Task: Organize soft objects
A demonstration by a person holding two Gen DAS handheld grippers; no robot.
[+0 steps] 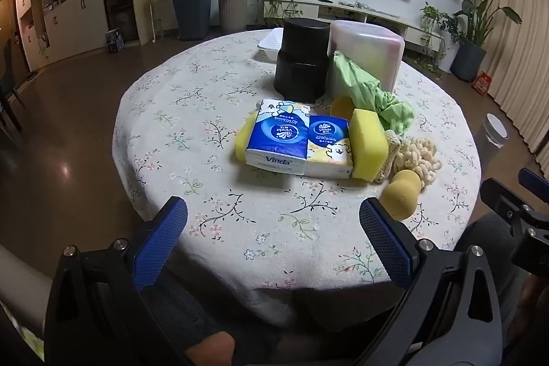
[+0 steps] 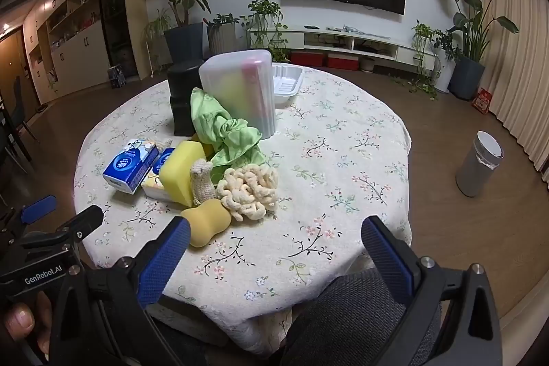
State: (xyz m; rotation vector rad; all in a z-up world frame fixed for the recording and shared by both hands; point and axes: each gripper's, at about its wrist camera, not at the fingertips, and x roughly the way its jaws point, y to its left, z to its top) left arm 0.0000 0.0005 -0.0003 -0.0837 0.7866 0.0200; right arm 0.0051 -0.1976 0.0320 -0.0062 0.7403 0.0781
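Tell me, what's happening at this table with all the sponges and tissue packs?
A person holds a gripper in each hand, tidying soft things. The left gripper and right gripper are both open and empty, short of the pile. Nothing is picked up yet: blue tissue packs, a yellow rectangular sponge, a crumpled green cloth and cream chunky yarn sit clustered on the floral tablecloth.

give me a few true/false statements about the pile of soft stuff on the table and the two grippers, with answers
1. Both grippers have their jaws open and hold nothing. True: the left gripper and the right gripper are both empty.
2. The green cloth lies flat, far from any container. False: it is bunched up against the translucent container.
3. Two tissue packs lie side by side. True.
4. The black container is lying on its side. False: it stands upright.
5. The peanut-shaped sponge is the nearest item to the right gripper. True.
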